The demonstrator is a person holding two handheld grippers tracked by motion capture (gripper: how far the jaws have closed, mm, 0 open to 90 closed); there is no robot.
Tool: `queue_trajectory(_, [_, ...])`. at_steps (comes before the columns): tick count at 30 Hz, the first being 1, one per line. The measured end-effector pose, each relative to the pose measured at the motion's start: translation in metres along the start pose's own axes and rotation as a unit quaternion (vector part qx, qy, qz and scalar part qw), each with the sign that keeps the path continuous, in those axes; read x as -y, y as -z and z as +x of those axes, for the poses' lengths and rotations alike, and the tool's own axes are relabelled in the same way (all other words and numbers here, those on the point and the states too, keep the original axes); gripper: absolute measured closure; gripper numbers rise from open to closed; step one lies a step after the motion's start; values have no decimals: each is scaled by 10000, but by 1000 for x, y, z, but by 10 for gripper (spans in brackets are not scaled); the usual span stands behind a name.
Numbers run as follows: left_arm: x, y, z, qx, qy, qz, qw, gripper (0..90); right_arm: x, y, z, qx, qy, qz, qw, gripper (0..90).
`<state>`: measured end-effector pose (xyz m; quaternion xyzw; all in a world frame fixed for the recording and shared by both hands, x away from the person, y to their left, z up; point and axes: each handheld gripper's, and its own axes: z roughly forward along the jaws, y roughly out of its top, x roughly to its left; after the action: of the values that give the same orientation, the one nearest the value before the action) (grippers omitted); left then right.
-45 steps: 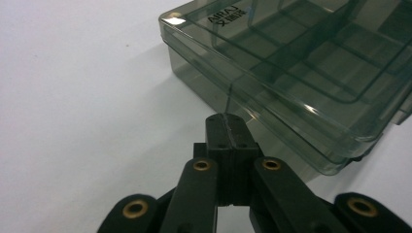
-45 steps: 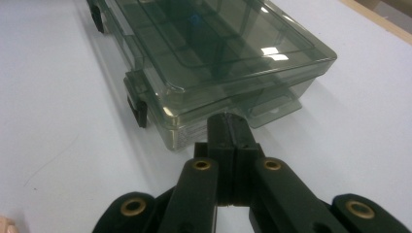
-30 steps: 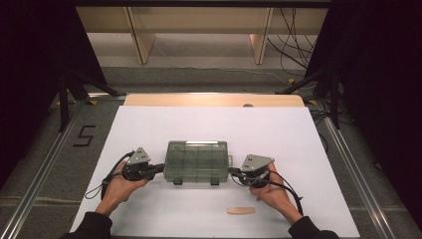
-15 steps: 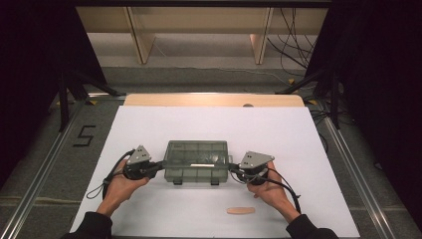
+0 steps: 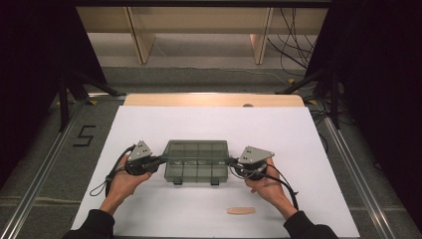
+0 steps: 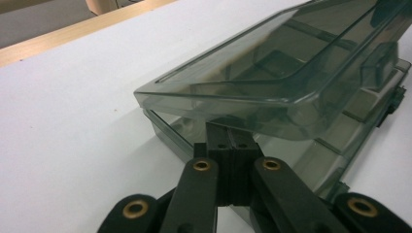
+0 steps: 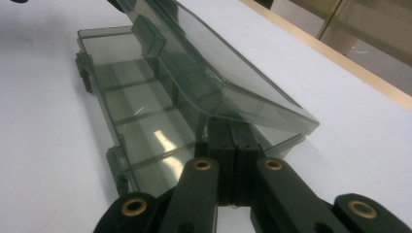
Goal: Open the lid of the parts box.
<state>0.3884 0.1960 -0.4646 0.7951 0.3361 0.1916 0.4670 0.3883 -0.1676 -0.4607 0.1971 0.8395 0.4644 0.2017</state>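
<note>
High view: my left gripper (image 5: 158, 161) and right gripper (image 5: 232, 161), jaws pressed together, wedge under the lid (image 5: 196, 150) at opposite ends, propping the organizer box (image 5: 196, 172) evenly open.

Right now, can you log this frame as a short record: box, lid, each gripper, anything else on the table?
box: clear compartment box, mid-table on the white sheet
lid: lid partly raised, tilted over the base
left gripper: fingers together, under the lid's left edge
right gripper: fingers together, under the lid's right edge
other: small wooden stick, nearer the person, apart from the box
</note>
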Motion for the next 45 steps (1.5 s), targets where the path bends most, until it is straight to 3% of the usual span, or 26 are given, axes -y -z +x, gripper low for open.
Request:
queue_trajectory(8, [-5,1,2,-195,21,-240,9995,898,-7,1,-6,150,5,-162,9998,900])
queue_trajectory(13, [-11,1,2,-211,32,-435,9988,898,-11,2,-10,202,-21,-244,9995,900])
queue_trajectory(26, [-19,-2,2,-341,31,-613,9975,898,-17,-4,-16,423,-81,-324,9985,900])
queue_trajectory(45, [-29,-10,14,-445,20,-707,9965,898,-21,-15,-26,685,-250,-421,9964,895])
